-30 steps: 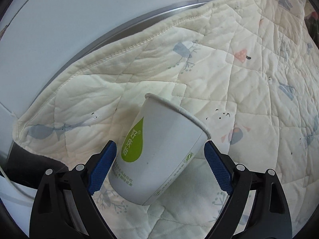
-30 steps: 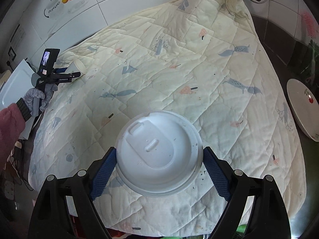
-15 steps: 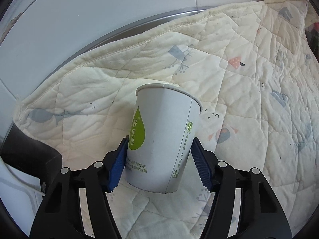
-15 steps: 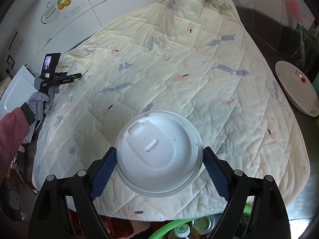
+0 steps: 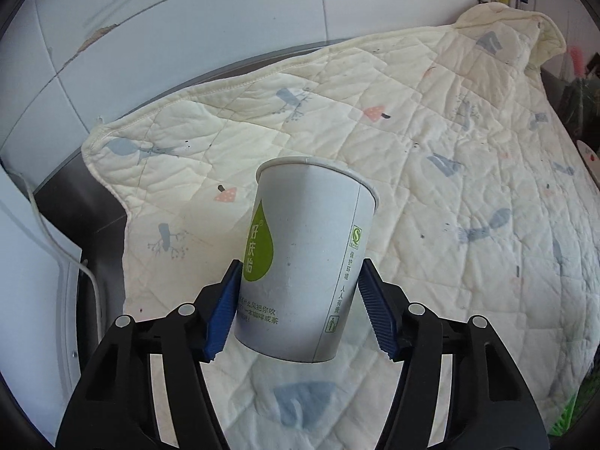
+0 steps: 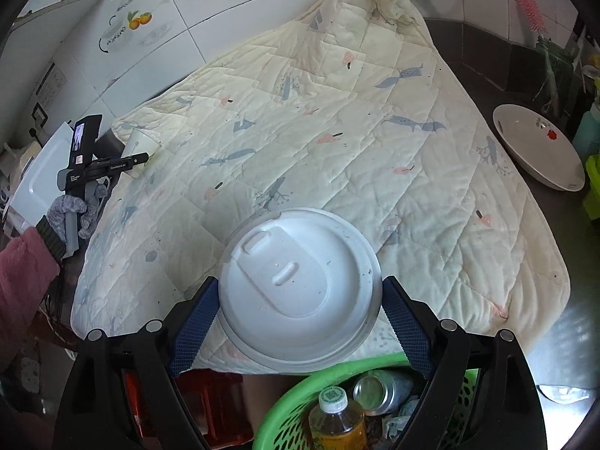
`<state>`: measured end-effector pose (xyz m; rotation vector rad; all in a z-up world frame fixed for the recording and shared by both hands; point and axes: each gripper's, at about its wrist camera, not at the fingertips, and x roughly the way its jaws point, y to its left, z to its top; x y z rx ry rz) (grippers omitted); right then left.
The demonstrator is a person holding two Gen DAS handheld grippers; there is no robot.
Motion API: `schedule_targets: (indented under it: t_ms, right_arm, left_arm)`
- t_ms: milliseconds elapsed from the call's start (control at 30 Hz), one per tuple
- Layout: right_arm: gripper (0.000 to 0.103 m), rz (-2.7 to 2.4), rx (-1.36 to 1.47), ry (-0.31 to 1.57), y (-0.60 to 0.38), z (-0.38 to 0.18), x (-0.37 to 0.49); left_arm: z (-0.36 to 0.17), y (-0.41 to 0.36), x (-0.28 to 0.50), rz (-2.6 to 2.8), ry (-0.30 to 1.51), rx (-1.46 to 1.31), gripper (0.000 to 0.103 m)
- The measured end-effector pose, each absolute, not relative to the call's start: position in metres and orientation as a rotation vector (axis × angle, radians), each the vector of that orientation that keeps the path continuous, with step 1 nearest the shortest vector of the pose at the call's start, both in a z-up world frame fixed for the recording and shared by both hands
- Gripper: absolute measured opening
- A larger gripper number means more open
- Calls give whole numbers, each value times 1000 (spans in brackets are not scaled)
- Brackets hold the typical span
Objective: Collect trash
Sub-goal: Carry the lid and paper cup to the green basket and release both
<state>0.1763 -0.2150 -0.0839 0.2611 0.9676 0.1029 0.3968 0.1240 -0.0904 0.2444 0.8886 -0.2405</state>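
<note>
Both jaws are clenched: the left gripper (image 5: 298, 305) grasps a paper cup (image 5: 305, 262) low on its wall, upright above the quilt (image 5: 450, 195). The right gripper (image 6: 300, 320) pinches a white lid (image 6: 300, 288) by its rim, above the green basket (image 6: 296, 393), I think to drop it there.

Left gripper (image 5: 300, 300) showing black angular plastic arms, silver rivets and ribbed blue pads (image 5: 377, 313), right gripper (image 6: 300, 322) looking alike, left hand (image 6: 73, 210) wearing a grey knit glove, fuzzy pink sleeve (image 6: 22, 270) showing a dark cuff
</note>
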Motion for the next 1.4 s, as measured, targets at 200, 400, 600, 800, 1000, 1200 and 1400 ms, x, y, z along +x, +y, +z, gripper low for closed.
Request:
schedule_targets:
  t_ms: [200,400,600,800,1000,1200,1400]
  right_arm:
    - [83,84,250,952,-241,-78,134]
    - [83,80,260,966,-260,-83,82]
    - [84,82,282,988,-267,-93,32]
    - [85,97,328,1031,-272,-110,-4]
    - [89,92,375,1013,-279,-112,-30]
    - [89,81,344,961,-284,-94,-51]
    - [90,34,315,897,-296,-72,-67]
  left_arm:
    - [-57,109,325,-291,824,224,61]
    - [-37,70,253,-355,761,210,61]
    - [-27,32,186,-427,709,206,61]
    - [-16,-2,131,-522,669,189,61]
    - [-14,-33,95,-596,648,199,61]
    - [-17,-58,65,-668,647,198,61]
    - [-31,-81,43,-728,681,198,61]
